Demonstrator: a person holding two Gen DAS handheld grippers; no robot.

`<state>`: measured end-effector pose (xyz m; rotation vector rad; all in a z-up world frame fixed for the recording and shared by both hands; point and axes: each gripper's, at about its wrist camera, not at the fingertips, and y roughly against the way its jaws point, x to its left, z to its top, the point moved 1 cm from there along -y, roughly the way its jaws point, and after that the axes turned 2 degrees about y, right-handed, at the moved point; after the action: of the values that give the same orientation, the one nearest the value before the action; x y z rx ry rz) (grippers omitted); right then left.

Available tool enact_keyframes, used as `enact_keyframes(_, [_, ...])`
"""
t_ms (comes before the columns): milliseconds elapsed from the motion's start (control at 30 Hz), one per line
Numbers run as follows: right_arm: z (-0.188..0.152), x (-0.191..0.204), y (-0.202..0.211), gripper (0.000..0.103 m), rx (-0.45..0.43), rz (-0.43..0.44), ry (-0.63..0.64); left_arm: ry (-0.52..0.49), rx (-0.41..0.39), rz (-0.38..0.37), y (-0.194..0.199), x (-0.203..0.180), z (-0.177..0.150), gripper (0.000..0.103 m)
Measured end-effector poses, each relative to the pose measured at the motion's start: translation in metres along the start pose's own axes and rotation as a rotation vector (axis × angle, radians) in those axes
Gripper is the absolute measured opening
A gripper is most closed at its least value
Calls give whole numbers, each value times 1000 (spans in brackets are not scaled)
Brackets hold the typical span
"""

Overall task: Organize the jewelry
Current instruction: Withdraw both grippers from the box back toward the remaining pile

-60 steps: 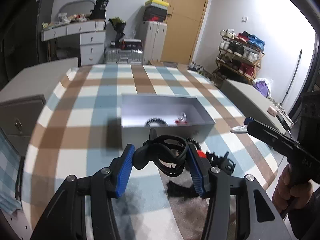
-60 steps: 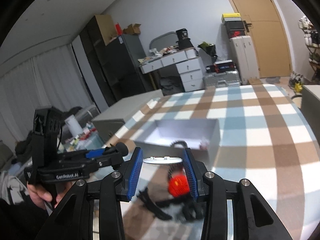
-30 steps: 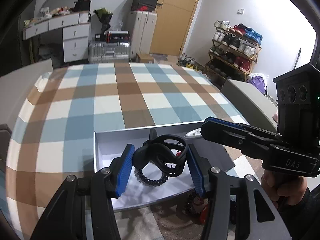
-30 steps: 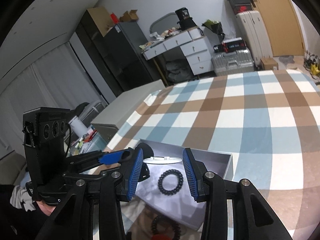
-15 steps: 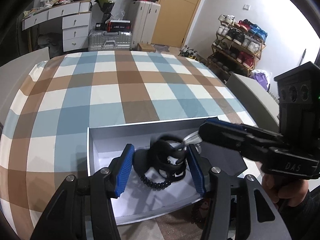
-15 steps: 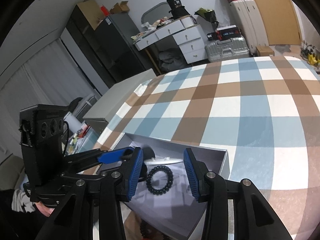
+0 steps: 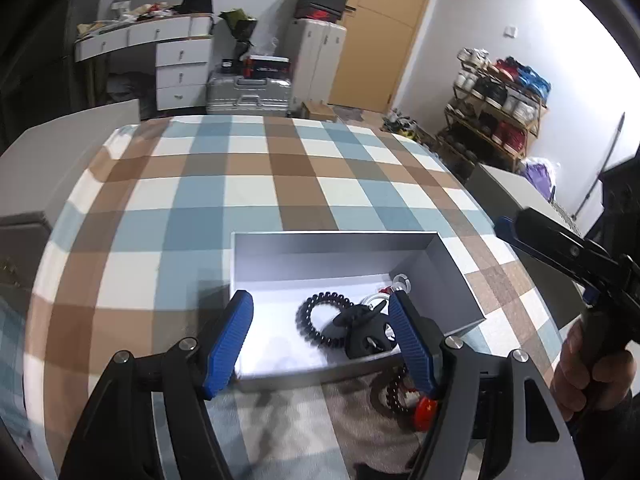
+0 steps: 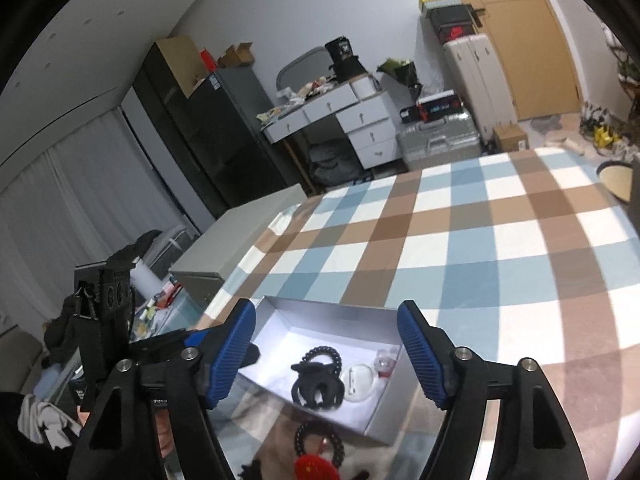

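A shallow grey box (image 7: 340,242) (image 8: 384,416) sits on the checked tablecloth. Inside lie a black hair claw (image 7: 366,334) (image 8: 318,384), a black beaded bracelet (image 7: 316,320) (image 8: 322,354), a clear white bangle (image 8: 358,384) and a small red-and-clear piece (image 8: 385,362). My left gripper (image 7: 320,340) is open and empty above the box's near side. My right gripper (image 8: 326,354) is open and empty above the box, and shows from the side in the left wrist view (image 7: 552,246). A dark bead bracelet with a red charm (image 7: 400,398) (image 8: 320,452) lies on the cloth in front of the box.
The checked tablecloth (image 7: 248,184) stretches far beyond the box. A grey cabinet (image 8: 244,240) stands at the table's left. Drawers, suitcases (image 7: 248,94) and a shoe rack (image 7: 496,100) line the room behind.
My left gripper opened and let the black hair claw drop into the box. My right gripper opened and let the white bangle go into the box. Both pulled back a little.
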<state>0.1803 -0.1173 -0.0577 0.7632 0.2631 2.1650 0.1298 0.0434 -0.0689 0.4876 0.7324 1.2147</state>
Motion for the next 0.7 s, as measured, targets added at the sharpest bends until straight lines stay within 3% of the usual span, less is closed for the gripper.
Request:
enact_keyframes(200, [-8,12,26,91,-41,-39,30,16,-49,32,18,-8,-2,70])
enact_keyframes(333, [-13,20,42,94,-68,-62,43,-14,-93,61,30,-22,-3,71])
enact_keyframes(433, [-17,27,53,103,-88,-79,58,-25,-122,74,38,-27,-7,82])
enact_keyframes(700, [-38,39,72,103,-74,-130,112,-41,-150,151,49,-33,-27,83])
